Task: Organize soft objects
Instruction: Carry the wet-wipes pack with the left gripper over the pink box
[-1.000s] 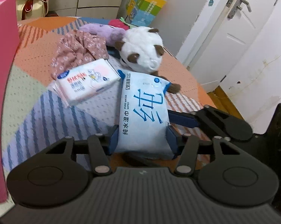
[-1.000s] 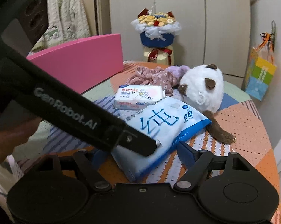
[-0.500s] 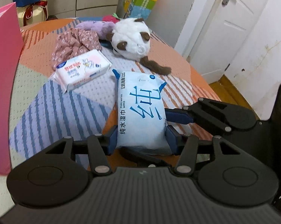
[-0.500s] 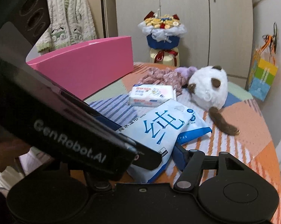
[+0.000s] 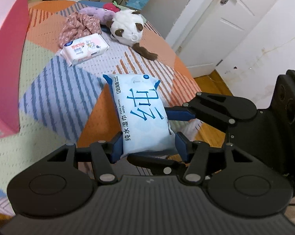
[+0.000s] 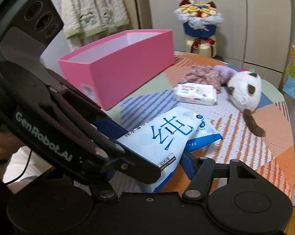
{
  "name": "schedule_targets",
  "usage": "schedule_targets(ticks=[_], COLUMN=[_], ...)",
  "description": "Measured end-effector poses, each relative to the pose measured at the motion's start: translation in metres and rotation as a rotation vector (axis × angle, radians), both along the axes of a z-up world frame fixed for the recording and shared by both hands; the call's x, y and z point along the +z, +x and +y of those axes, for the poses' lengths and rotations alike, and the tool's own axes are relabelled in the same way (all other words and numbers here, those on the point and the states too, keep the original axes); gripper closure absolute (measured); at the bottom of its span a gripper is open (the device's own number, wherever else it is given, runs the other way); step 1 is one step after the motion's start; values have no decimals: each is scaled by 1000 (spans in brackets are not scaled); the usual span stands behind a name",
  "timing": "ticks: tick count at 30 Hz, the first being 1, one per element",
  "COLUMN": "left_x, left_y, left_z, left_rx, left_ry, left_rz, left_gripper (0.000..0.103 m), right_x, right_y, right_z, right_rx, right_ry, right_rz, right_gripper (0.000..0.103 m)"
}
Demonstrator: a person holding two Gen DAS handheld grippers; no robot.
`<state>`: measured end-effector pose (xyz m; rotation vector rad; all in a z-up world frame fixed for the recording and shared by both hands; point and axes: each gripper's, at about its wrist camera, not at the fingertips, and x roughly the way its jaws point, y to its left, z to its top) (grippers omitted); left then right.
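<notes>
Wipes pack (image 5: 144,115) is hanging above the tabletop's (image 5: 49,101) near edge, pinched at its near end by the left tool (image 5: 147,148); the right tool (image 5: 178,115) is gripping its side. Both should be squeezing gently and travelling level together toward the pink box (image 6: 118,66), keeping the pack from sagging.

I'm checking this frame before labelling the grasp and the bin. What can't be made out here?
- Right gripper: in the right wrist view the left gripper's body covers its left finger, so its hold on the blue wipes pack is unclear.
- Pink box: its floor is hidden behind its front wall; the left wrist view cuts it at the edge.
- Purple plush: mostly hidden behind the floral cloth and panda toy.
</notes>
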<state>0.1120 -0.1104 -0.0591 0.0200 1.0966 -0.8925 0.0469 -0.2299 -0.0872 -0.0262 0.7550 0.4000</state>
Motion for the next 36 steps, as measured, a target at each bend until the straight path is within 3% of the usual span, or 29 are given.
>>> schedule_targets(ticks=[11,20,26,36], left_x=[33,58,66,112], left_y=[-36,-64,-64,-27], left_z=[67,128,164,199], left_rx=[13,98,172,258], left_ry=[-21,-3,-21,-60], left_rz=[15,-7,-4,-176], left_gripper=[49,49,48,48], right_x=[38,68,77,118], right_y=[-29,-38,-27,12], right_z=[53,115,142,173], right_rx=[142,292,353,374], right_ry=[-24,-82,-57,-66], right_rz=[6,-11,6,-157], right_gripper=[33,33,33,31])
